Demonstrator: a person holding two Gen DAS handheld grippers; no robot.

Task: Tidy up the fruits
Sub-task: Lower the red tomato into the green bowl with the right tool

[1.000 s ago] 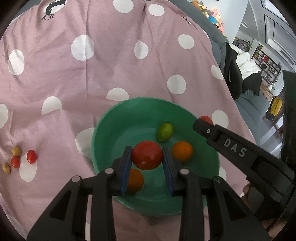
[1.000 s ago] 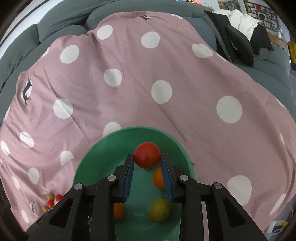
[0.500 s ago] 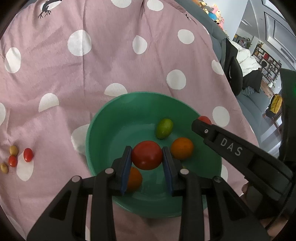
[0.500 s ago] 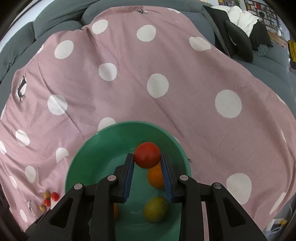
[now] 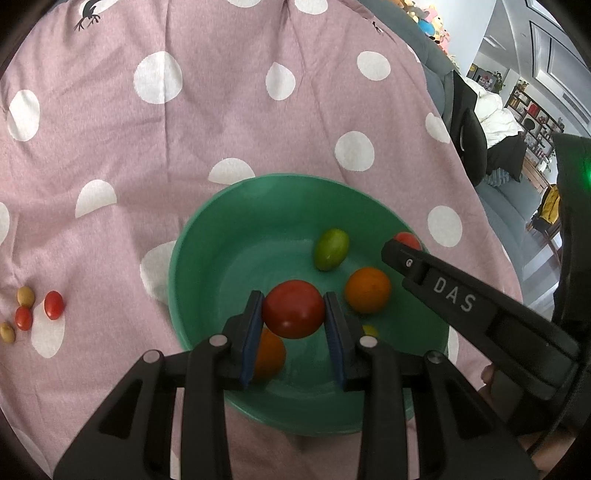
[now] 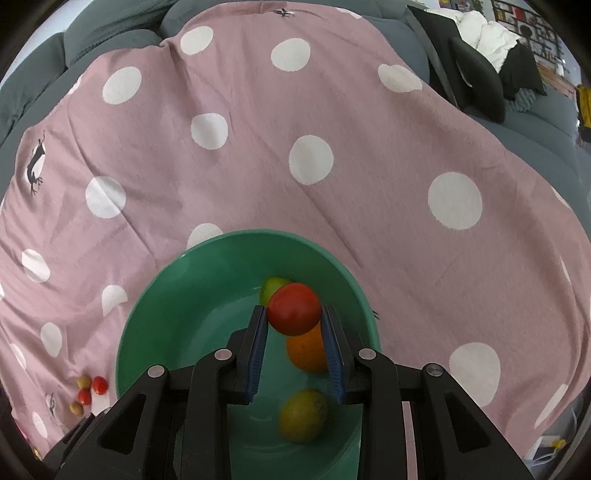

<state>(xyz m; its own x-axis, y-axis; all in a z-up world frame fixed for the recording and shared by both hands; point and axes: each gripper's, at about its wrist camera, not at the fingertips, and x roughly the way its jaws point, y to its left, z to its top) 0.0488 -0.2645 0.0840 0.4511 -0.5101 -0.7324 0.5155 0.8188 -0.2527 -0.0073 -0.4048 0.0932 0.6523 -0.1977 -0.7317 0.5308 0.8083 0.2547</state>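
A green bowl (image 5: 236, 236) sits on the pink polka-dot cloth; it also shows in the right wrist view (image 6: 177, 302). My left gripper (image 5: 293, 312) is shut on a red tomato (image 5: 293, 308) above the bowl. My right gripper (image 6: 294, 317) is shut on another red tomato (image 6: 294, 308) over the bowl's right side; it enters the left wrist view (image 5: 402, 245) from the right. In the bowl lie a green fruit (image 5: 331, 248), an orange fruit (image 5: 367, 290), a second orange fruit (image 5: 271, 354) and a yellowish fruit (image 6: 303, 415).
Several small red and tan fruits (image 5: 31, 310) lie on the cloth left of the bowl, also in the right wrist view (image 6: 86, 391). The cloth (image 6: 295, 129) covers a grey sofa (image 6: 110, 22). Cushions and a room lie far right.
Both grippers have moved further in over the bowl with their tomatoes still held. The bowl sits more centrally under them in both views.
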